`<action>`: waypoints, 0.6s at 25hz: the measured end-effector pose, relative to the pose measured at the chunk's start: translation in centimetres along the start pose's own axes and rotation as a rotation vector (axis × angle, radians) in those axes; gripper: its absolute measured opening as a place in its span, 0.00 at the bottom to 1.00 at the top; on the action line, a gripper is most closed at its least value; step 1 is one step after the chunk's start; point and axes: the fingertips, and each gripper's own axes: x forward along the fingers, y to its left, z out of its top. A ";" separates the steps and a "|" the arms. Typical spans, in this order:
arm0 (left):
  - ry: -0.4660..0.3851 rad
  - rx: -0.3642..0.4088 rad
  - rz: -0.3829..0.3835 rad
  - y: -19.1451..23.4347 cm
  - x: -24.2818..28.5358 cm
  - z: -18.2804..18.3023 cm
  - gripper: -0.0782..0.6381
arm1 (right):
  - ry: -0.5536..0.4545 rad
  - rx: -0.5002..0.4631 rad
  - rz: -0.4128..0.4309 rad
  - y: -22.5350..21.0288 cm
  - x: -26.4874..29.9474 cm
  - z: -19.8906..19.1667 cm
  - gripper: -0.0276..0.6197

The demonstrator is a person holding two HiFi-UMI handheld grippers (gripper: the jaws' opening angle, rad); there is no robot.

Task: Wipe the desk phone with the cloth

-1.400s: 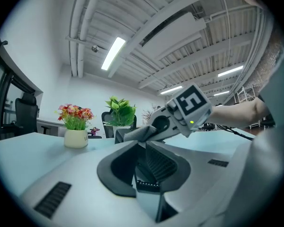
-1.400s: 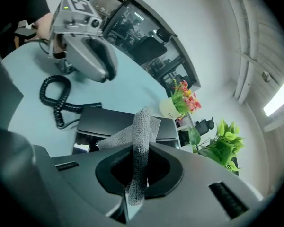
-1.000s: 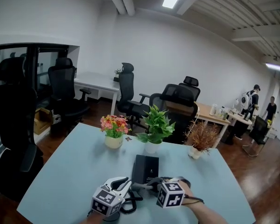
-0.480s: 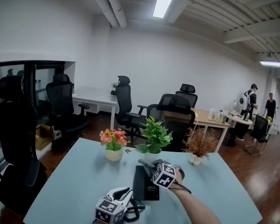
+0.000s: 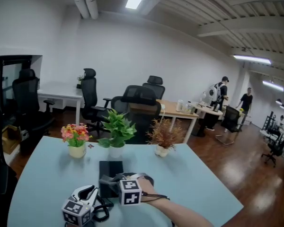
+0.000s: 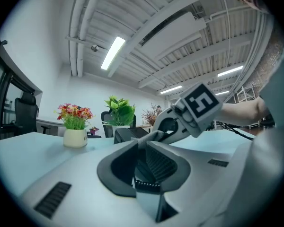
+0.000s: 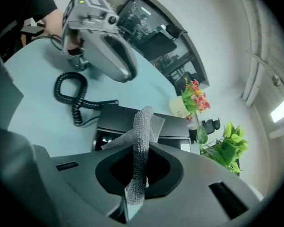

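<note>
The black desk phone (image 5: pixel 110 169) lies flat on the pale blue table (image 5: pixel 189 183). A grey cloth (image 7: pixel 143 122) is pinched in my right gripper (image 7: pixel 141 148), which is shut on it; the cloth hangs over the phone's near end (image 7: pixel 128 119). In the head view the right gripper (image 5: pixel 116 180) sits at that near end. My left gripper (image 5: pixel 91 191) is low at the front left, its jaws nearly together on something dark (image 6: pixel 146 167). The coiled cord (image 7: pixel 75 96) runs from the phone to under it, so the dark thing looks like the handset.
Beyond the phone stand three pots: pink and yellow flowers (image 5: pixel 75 138), a green plant (image 5: pixel 116 129) and dried brown stems (image 5: pixel 164 136). Black office chairs (image 5: pixel 139 103) and desks fill the room behind. Two people stand far off at the back right (image 5: pixel 222 91).
The right gripper went with the cloth to the phone's far end, then came back to its near end. The head view has swung to the right. The left gripper stayed low at the front.
</note>
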 end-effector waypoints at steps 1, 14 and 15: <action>-0.007 0.000 0.006 0.0 -0.1 0.3 0.19 | -0.004 -0.031 0.023 1.2 -0.4 0.6 0.03; -0.010 0.003 -0.059 -1.1 1.5 0.1 0.19 | -0.072 0.274 -0.080 -4.9 -3.1 -4.0 0.03; -0.005 0.002 -0.060 -1.1 1.5 -0.1 0.19 | -0.072 0.319 -0.129 -6.5 -2.9 -4.8 0.03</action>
